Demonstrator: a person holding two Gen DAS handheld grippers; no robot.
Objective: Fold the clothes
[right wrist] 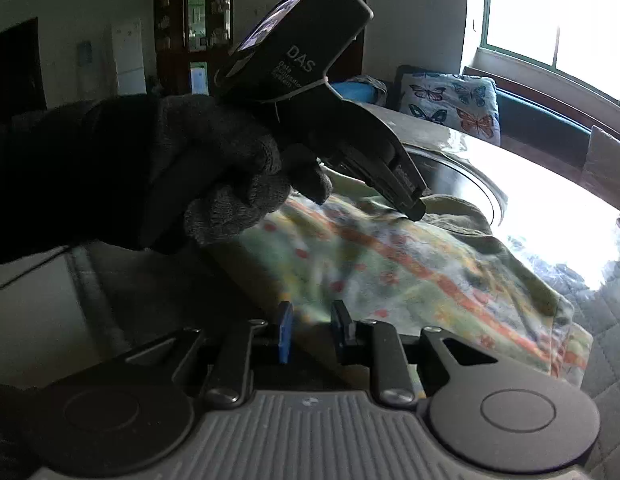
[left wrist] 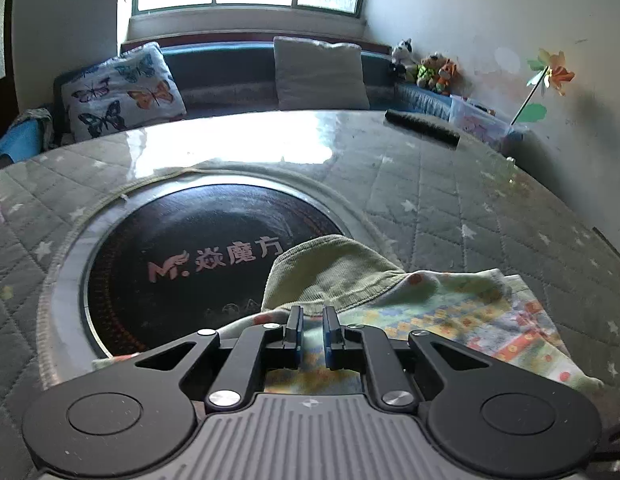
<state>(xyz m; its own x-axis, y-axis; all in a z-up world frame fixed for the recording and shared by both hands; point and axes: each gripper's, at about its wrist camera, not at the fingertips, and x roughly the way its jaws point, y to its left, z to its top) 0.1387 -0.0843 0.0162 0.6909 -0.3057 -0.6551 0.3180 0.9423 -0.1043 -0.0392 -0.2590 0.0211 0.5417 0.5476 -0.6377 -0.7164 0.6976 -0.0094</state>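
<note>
In the left wrist view, the left gripper (left wrist: 313, 322) at lower centre hangs slightly parted over the patterned garment (left wrist: 461, 320), gripping nothing. The garment lies lower right on the counter (left wrist: 429, 184). The right gripper (right wrist: 313, 330) is likewise slightly parted and empty.

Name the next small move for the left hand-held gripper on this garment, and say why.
Probably close the left hand-held gripper on the garment: its jaws stand parted over the green collar edge, gripping nothing. The right hand-held gripper is also open above the cloth.
</note>
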